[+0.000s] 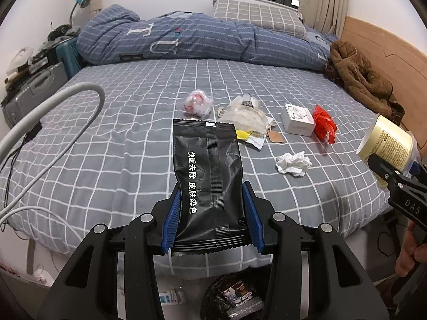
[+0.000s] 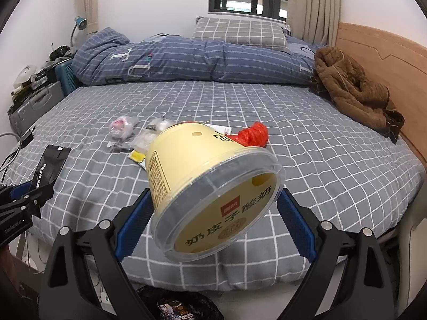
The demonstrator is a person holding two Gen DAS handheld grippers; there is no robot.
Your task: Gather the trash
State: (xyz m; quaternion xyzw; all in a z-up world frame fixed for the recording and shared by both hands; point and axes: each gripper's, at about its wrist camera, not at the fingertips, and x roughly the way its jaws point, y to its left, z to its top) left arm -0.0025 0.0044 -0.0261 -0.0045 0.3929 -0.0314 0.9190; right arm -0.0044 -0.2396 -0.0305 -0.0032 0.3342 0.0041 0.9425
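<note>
My left gripper [image 1: 212,208] is shut on a black foil packet [image 1: 208,176] with white lettering, held upright above the near edge of the bed. My right gripper [image 2: 214,210] is shut on a pale yellow yogurt cup [image 2: 210,186] with a clear lid, tilted with its lid toward the camera; the same yogurt cup [image 1: 387,146] shows at the right of the left wrist view. On the grey checked bedsheet [image 1: 133,133] lie a crumpled white tissue [image 1: 293,162], a red plastic bag [image 1: 324,124], a small white box [image 1: 297,120], a clear crumpled wrapper [image 1: 245,112] and a pink-white wad [image 1: 196,102].
A dark trash bag [image 1: 234,296] sits on the floor below the bed edge. A blue striped duvet [image 1: 186,40] and checked pillow [image 1: 259,16] lie at the back, a brown jacket [image 1: 357,74] by the wooden headboard [image 1: 387,45]. Suitcases [image 1: 34,90] and white cables [image 1: 53,122] stand left.
</note>
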